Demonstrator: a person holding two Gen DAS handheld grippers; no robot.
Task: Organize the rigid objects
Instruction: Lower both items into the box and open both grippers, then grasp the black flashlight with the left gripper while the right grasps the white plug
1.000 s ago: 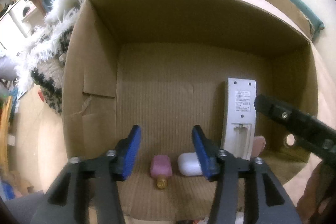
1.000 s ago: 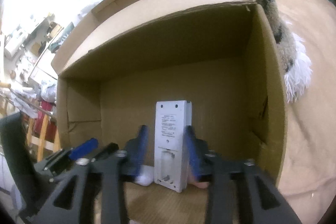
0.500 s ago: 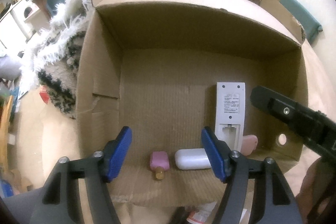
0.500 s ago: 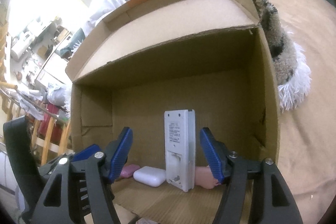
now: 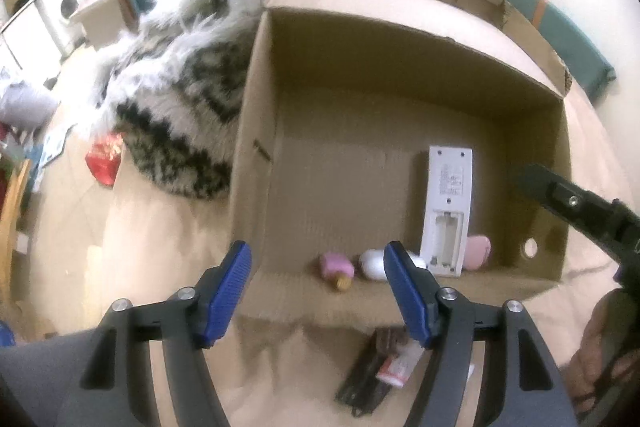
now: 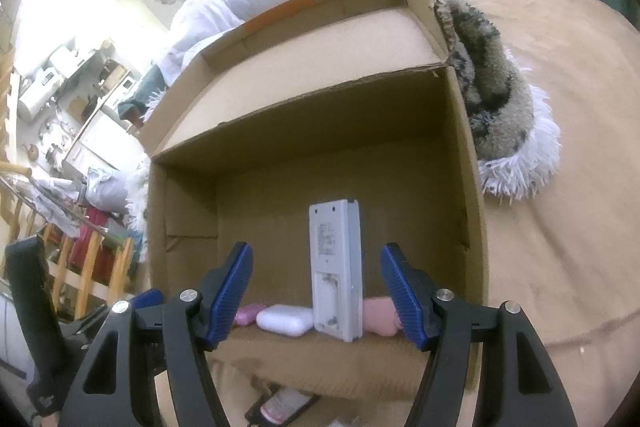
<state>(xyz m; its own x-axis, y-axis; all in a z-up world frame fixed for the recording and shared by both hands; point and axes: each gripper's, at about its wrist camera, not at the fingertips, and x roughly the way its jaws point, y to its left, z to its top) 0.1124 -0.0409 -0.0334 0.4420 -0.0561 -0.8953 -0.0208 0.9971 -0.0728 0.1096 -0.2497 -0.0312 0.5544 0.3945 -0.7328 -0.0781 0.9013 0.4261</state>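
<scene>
The cardboard box (image 5: 256, 163) already holds a row along its near wall: white remote (image 6: 335, 267), white case (image 6: 285, 319), two small pink things. Both the left gripper (image 5: 316, 295) and right gripper (image 6: 316, 293) hang released and empty above it. A dark packet (image 5: 378, 371) outside the box seems left to sort.

Inside the open brown cardboard box (image 6: 472, 211), a white rectangular remote (image 6: 335, 267) is lying face down, battery bay uncovered, between a white oval case (image 6: 285, 319) and a pink rounded object (image 6: 380, 315); a small pink bottle (image 5: 337, 267) is lying leftmost.
</scene>
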